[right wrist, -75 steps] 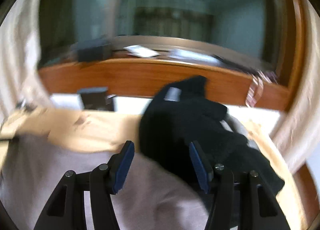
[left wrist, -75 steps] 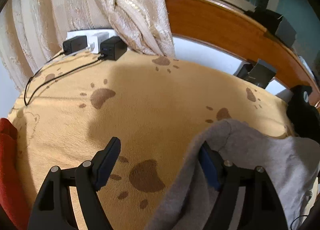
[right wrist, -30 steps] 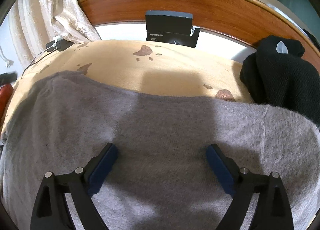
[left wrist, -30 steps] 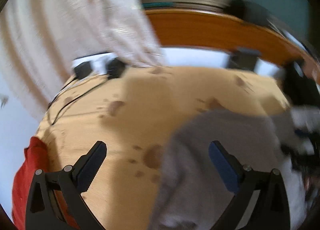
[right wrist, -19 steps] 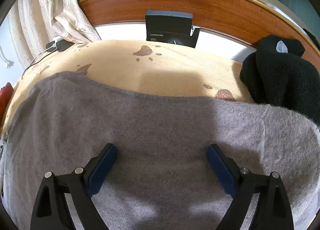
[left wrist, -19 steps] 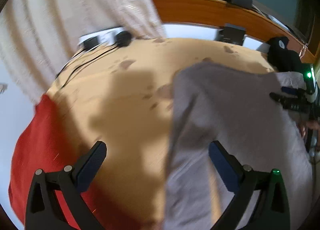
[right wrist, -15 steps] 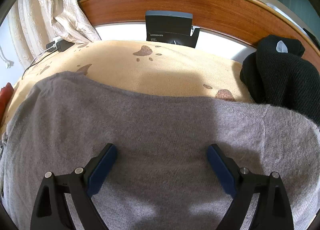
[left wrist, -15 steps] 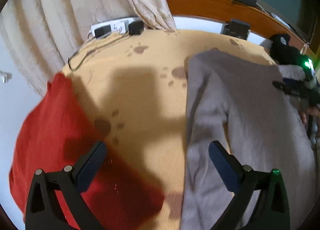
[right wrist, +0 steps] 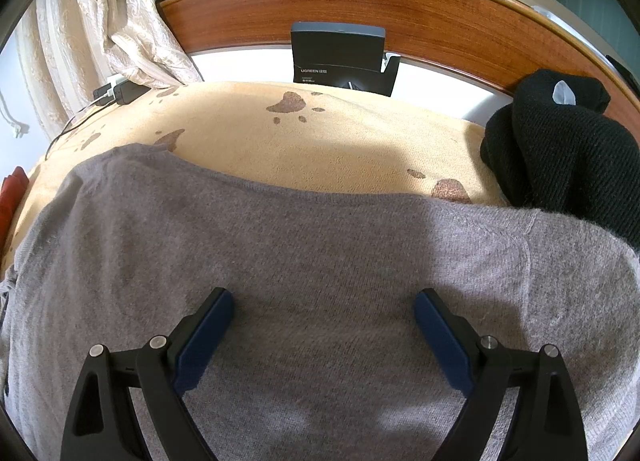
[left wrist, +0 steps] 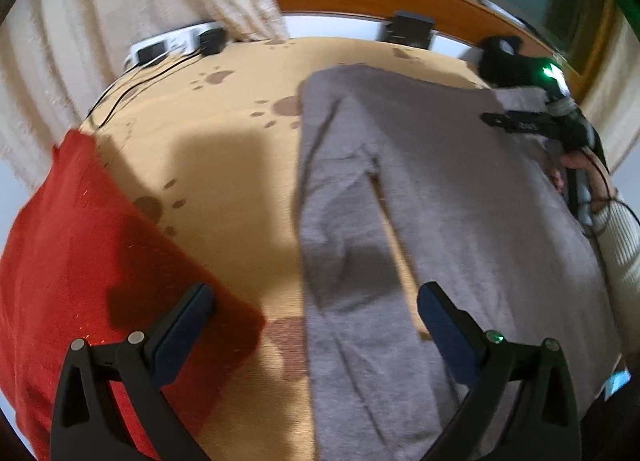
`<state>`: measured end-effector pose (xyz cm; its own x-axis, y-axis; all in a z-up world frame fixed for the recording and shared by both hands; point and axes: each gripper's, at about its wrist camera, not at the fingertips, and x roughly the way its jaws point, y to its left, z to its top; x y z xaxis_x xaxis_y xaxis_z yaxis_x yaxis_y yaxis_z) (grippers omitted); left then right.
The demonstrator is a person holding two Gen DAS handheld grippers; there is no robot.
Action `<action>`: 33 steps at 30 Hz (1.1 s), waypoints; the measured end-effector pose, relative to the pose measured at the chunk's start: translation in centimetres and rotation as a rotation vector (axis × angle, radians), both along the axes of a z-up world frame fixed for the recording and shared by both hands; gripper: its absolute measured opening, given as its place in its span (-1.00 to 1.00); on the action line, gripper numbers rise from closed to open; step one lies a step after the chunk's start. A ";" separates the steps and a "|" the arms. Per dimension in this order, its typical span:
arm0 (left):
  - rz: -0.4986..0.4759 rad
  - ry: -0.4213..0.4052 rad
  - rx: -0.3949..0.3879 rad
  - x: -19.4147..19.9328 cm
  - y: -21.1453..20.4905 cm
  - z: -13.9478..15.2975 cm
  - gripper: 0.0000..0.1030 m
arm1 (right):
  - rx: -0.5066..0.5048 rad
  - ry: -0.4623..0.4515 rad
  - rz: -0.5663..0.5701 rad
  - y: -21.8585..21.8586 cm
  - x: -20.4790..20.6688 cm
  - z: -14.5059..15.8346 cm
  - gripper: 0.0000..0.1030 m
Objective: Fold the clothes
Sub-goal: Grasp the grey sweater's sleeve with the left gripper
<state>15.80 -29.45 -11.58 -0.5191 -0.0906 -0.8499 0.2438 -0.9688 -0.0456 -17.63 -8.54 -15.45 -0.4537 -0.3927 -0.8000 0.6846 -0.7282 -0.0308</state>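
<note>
A grey knit sweater [left wrist: 452,189] lies spread flat on a tan blanket with brown paw prints [left wrist: 224,149]. Its sleeve [left wrist: 340,261] lies folded down along the left side. My left gripper [left wrist: 314,311] is open and empty, held above the lower end of that sleeve. My right gripper [right wrist: 322,315] is open and empty, low over the sweater's body [right wrist: 304,261]. The right gripper also shows in the left wrist view [left wrist: 532,123], at the sweater's far right edge.
A red cloth [left wrist: 80,253] lies on the blanket at the left. A black garment [right wrist: 568,149] is bunched at the far right. A power strip with chargers [left wrist: 176,45], a dark box [right wrist: 340,57], a cream curtain [right wrist: 112,21] and a wooden ledge [right wrist: 400,1] line the back.
My left gripper has let go of the sweater's sleeve, opened wide and pulled back and up. My right gripper has opened and has stayed still over the sweater since.
</note>
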 end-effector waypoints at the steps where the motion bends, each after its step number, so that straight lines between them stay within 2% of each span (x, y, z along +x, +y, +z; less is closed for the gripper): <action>1: -0.025 -0.008 -0.004 -0.2 0.5 -0.2 0.99 | 0.000 0.000 0.000 0.0 0.0 0.0 0.83; 3: -0.064 -0.058 -0.014 -0.8 1.5 -1.2 0.99 | -0.001 -0.001 0.001 0.0 0.0 0.0 0.84; 6: -0.078 -0.126 0.016 -1.5 1.9 -3.0 0.90 | -0.004 -0.003 0.002 0.1 0.0 0.0 0.84; 14: -0.068 -0.105 0.012 -1.5 2.0 -3.1 0.85 | -0.006 -0.005 0.002 0.1 0.1 0.1 0.84; 15: -0.069 -0.103 0.001 -1.3 2.0 -3.0 0.75 | -0.006 -0.005 0.002 0.1 0.1 0.1 0.84; 16: -0.070 -0.101 -0.010 -1.2 2.0 -2.9 0.51 | -0.006 -0.005 0.002 0.1 0.1 0.1 0.84; 17: -0.071 -0.099 -0.022 -1.1 2.1 -2.7 0.42 | -0.006 -0.005 0.002 0.1 0.1 0.1 0.84; 19: -0.056 -0.098 -0.022 -0.8 1.9 -2.4 -0.02 | -0.006 -0.006 0.003 0.1 0.1 0.1 0.84; 22: -0.020 -0.101 -0.024 -0.7 1.6 -2.4 -0.33 | -0.006 -0.006 0.003 0.1 0.1 0.1 0.84; 23: -0.010 -0.101 -0.023 -0.6 1.5 -2.4 -0.37 | -0.006 -0.007 0.003 0.1 0.1 0.1 0.84; 25: 0.007 -0.103 -0.023 -0.5 1.5 -2.3 -0.63 | -0.007 -0.007 0.003 0.1 0.1 0.1 0.84; 26: 0.017 -0.104 -0.035 -0.5 1.6 -2.2 -0.67 | -0.008 -0.007 0.004 0.1 0.1 0.1 0.84; 33: 0.124 -0.073 -0.397 -0.6 1.3 1.6 -0.70 | -0.010 -0.009 0.003 0.1 0.1 0.1 0.84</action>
